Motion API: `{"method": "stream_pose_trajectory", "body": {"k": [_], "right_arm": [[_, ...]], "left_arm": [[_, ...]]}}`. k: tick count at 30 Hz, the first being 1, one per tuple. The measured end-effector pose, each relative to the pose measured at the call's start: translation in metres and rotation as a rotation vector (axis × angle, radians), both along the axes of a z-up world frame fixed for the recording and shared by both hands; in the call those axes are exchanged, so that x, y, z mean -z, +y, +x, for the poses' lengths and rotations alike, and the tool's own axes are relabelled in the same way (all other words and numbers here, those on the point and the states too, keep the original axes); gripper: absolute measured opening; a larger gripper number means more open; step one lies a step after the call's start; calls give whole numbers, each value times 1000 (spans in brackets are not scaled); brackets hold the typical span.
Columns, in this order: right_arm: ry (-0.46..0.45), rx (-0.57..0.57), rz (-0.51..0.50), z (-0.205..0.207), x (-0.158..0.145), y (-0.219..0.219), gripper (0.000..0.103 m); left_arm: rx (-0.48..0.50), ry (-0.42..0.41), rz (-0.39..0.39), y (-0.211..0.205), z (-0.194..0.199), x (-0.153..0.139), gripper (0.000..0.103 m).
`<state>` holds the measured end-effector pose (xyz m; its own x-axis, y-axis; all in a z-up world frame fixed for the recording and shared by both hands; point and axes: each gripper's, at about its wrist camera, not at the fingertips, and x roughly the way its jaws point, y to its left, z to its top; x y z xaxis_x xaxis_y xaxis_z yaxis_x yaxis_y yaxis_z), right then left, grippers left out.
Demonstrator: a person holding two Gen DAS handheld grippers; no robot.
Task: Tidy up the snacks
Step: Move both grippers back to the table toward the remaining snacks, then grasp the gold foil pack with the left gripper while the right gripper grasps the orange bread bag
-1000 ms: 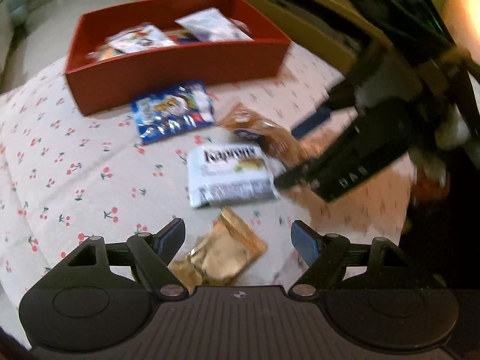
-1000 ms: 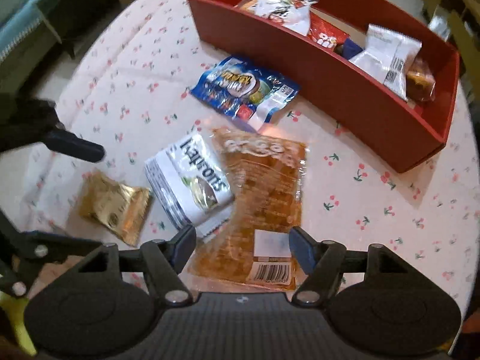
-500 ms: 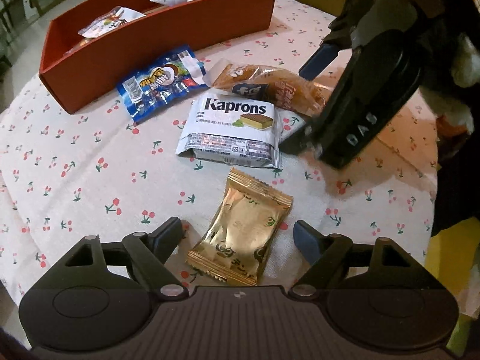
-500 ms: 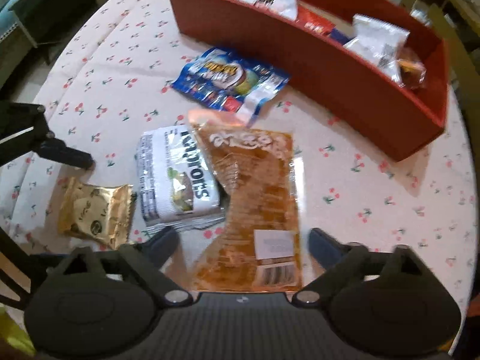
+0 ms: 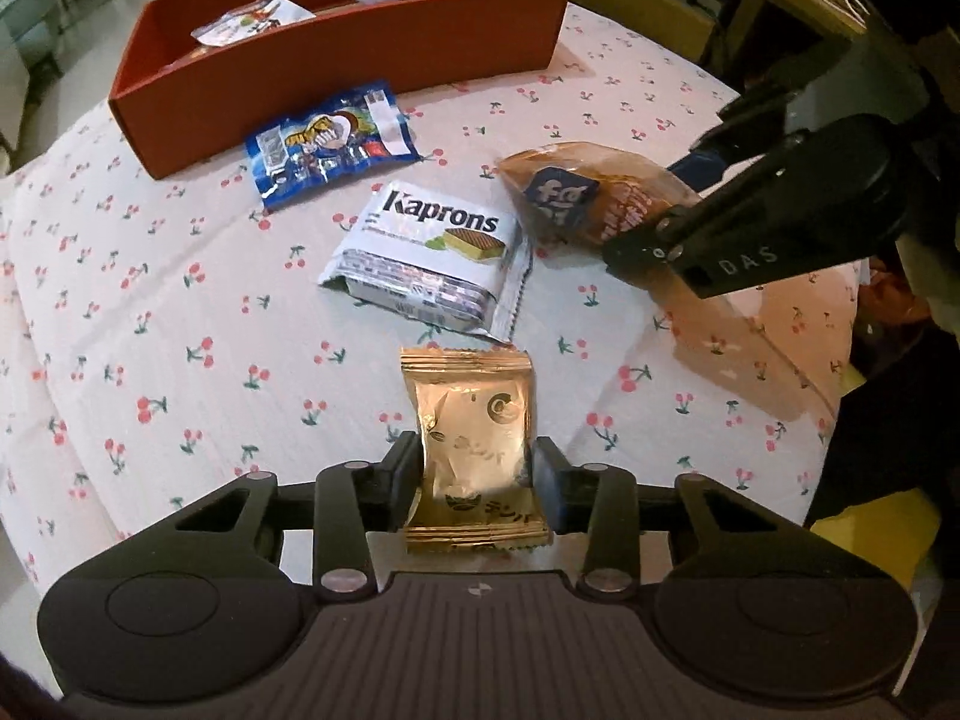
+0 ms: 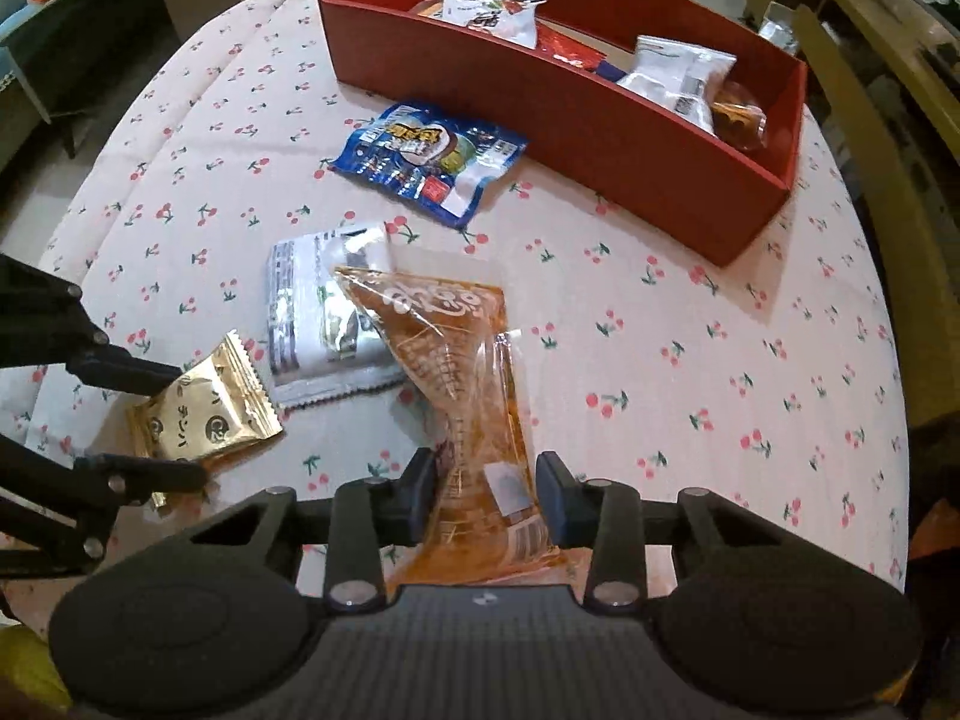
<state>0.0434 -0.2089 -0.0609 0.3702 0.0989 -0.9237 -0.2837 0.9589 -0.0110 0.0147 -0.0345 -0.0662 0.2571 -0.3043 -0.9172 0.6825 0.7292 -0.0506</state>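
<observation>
Left tongs (image 5: 474, 468): I grip the gold packet (image 5: 471, 420), pads pinching its sides.
Right tongs (image 6: 485, 492): my jaws are closing; the orange bag (image 6: 462, 372) is squeezed between them.
Red box (image 6: 576, 120): at the counter's (image 6: 720, 360) far edge, snacks inside.
Blue packet (image 6: 429, 159): just before the box's front wall.
White Kaprons pack (image 5: 429, 258): nearer me than the blue packet.
Open room: bare cloth right of the orange bag.
</observation>
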Motion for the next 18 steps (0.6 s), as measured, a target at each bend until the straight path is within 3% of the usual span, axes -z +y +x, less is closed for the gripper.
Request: {"method": "stream_pose_trajectory", "body": {"k": [4,8,10,11,13,15,17,18], "right_arm": [[1,-5,-10,5,4,-1,71],[8,13,9,19,10,-6,83],[5,28,31,22,10,-9,82],[12,38,49,22,9,-11,76],[13,16,46,16,6,-7,69],[2,-4,26,5,4,0,65],[-1,2,50,-1,1,1,58],[-2,14,71,-3,-1,0,57]], "left_arm": [[-19,-3,-2,-7,3,2,54],[-17,-1,-8,-14,6,5,72],[4,-27,12,-20,4,7,75],[14,-34,22,-22,2,8,76],[23,-50,40,-24,-3,8,73],[19,-53,34,-21,-4,7,63],[-16,-48,21,-16,-2,5,48],[-42,-33,2,-11,0,3,47]]}}
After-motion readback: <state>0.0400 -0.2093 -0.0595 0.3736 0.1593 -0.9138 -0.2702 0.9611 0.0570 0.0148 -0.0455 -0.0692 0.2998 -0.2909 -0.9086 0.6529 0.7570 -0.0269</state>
